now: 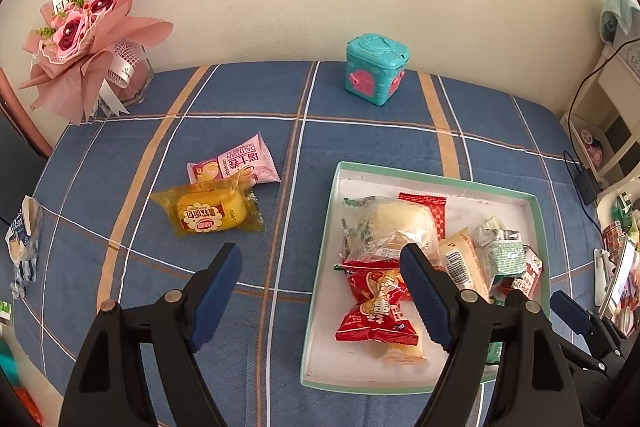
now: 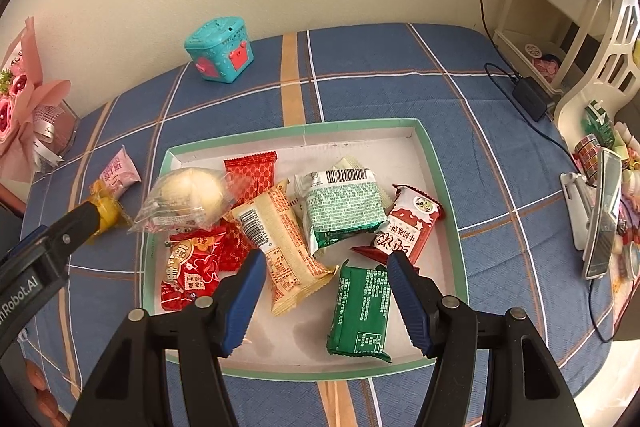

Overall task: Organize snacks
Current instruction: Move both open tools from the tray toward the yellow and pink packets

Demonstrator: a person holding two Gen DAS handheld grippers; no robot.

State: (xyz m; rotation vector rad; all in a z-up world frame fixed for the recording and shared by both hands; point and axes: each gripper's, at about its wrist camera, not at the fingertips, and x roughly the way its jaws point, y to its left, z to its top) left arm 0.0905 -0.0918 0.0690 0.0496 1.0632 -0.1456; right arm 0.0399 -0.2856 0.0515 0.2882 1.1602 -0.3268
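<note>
A bench (image 1: 380,131) draped in a blue plaid cloth fills both views, set against a cream wall. On it sits a shallow green-rimmed tray (image 2: 440,163) with a white floor, holding a heap of wrapped snacks: a round pale bun in clear wrap (image 2: 188,197), a beige barcoded packet (image 2: 288,243), a light green packet (image 2: 344,205), a dark green packet (image 2: 360,311), a red-and-white packet (image 2: 408,227) and a red candy-style wrapper (image 2: 190,273).

Two snacks lie outside the tray, on the cloth to its left: a yellow soft-bread packet (image 1: 208,213) and, touching its far edge, a pink packet (image 1: 236,163).

A pink paper bouquet (image 1: 86,35) stands at the bench's far left corner; a small teal box (image 1: 376,69) sits near the wall.

The left tool (image 1: 320,291) hangs released, jaws spread, one finger above bare cloth and the other above the tray's left side, gripping nothing. The right tool (image 2: 326,301) hangs over the tray's near half, jaws likewise apart and empty, with the beige and dark green packets showing between them.
</note>
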